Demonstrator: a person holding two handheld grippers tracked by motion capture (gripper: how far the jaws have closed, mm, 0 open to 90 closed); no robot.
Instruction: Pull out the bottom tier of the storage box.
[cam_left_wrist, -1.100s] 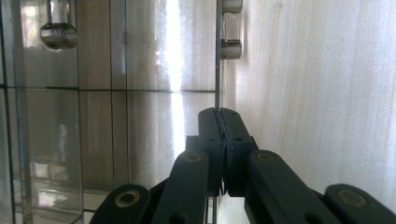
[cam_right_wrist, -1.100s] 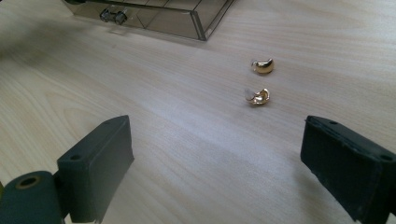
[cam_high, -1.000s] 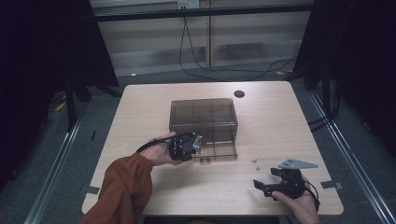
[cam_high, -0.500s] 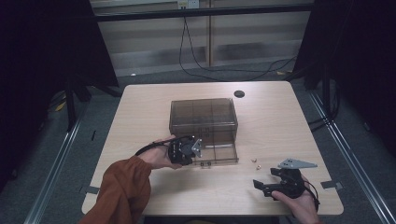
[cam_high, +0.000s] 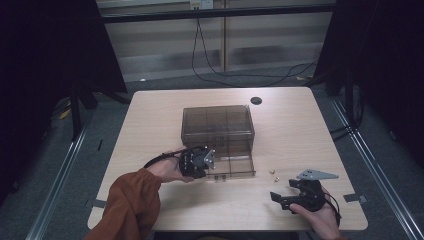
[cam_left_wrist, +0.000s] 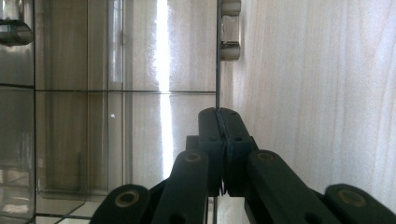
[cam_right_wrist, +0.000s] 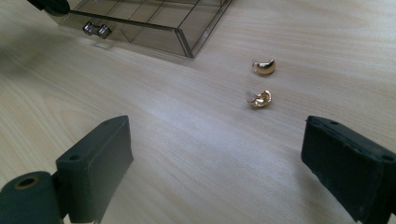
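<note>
My left gripper (cam_left_wrist: 219, 154) is clenched on the drawer's thin front wall (cam_left_wrist: 217, 70), which runs straight away from my jaws. My right gripper (cam_right_wrist: 219, 172) is released; two gold earrings (cam_right_wrist: 259, 99) lie just ahead.

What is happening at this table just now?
A person works with two handheld grippers at a wooden table. The left gripper is shut on the front wall of a drawer pulled out of a smoky clear plastic box. The right gripper is open and empty, its jaws aimed at two small gold earrings lying on the table beside the drawer.
</note>
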